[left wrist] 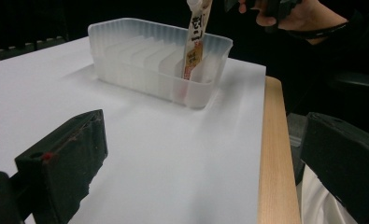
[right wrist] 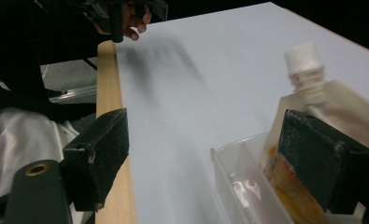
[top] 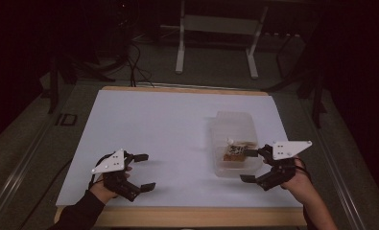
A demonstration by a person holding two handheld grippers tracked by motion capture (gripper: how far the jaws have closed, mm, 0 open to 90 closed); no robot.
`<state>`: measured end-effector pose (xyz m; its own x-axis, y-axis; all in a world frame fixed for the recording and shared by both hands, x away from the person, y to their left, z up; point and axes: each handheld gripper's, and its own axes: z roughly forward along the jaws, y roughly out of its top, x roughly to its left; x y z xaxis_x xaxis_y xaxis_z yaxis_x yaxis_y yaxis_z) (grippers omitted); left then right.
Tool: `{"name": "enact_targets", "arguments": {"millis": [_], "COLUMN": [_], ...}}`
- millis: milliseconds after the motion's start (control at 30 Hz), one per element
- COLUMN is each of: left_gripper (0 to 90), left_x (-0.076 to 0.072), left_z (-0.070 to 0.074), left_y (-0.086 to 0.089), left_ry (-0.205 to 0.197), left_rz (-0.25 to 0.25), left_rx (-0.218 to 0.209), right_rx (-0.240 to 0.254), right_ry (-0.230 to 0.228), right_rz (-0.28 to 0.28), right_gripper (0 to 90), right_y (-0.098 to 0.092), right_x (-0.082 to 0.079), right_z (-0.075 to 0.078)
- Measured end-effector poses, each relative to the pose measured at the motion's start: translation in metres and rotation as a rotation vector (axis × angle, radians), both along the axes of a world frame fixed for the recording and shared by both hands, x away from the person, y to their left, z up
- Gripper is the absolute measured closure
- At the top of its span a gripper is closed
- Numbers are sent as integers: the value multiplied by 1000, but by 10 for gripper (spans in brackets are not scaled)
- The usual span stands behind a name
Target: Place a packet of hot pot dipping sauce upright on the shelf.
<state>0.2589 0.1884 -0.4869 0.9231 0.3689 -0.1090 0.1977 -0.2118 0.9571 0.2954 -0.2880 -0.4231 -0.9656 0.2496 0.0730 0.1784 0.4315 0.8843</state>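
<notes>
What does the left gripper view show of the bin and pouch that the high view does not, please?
Left gripper view alone: the pouch standing upright in a slot at one end of the bin, and the bin's ribbed side wall.

High view alone: both grippers at once, the left gripper open over bare table and the right gripper open beside the bin's near end; also the floor beyond the table.

Both: the translucent bin, the pouch in it, and the white table.

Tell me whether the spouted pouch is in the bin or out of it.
In. The pouch stands upright in a slot at one end of the clear bin, its cap above the rim.
</notes>
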Motion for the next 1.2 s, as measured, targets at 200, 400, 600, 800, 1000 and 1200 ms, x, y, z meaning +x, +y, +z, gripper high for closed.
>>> {"name": "enact_targets", "arguments": {"millis": [200, 400, 600, 800, 1000, 1200], "left_gripper": [15, 15, 15, 15, 15, 15], "left_x": [-2, -2, -2, -3, -4, -4], "left_z": [0, -3, -4, -5, -8, -8], "left_y": [1, 1, 0, 0, -3, -5], "left_ry": [-1, 8, 13, 12, 13, 15], "left_rz": [1, -2, -5, -5, -11, -8], "left_rx": [4, 11, 21, 21, 43, 40], "right_rx": [-7, -13, -26, -58, -40, -53], "right_ry": [18, 18, 15, 2, -4, -14], "right_rz": [4, -20, -36, -73, -97, -128], "right_gripper": [164, 164, 158, 151, 151, 152], "right_y": [3, 4, 4, 5, 3, 2], "right_x": [-7, -13, -19, -25, -26, -27], "right_z": [-12, -21, -28, -38, -41, -43]}}
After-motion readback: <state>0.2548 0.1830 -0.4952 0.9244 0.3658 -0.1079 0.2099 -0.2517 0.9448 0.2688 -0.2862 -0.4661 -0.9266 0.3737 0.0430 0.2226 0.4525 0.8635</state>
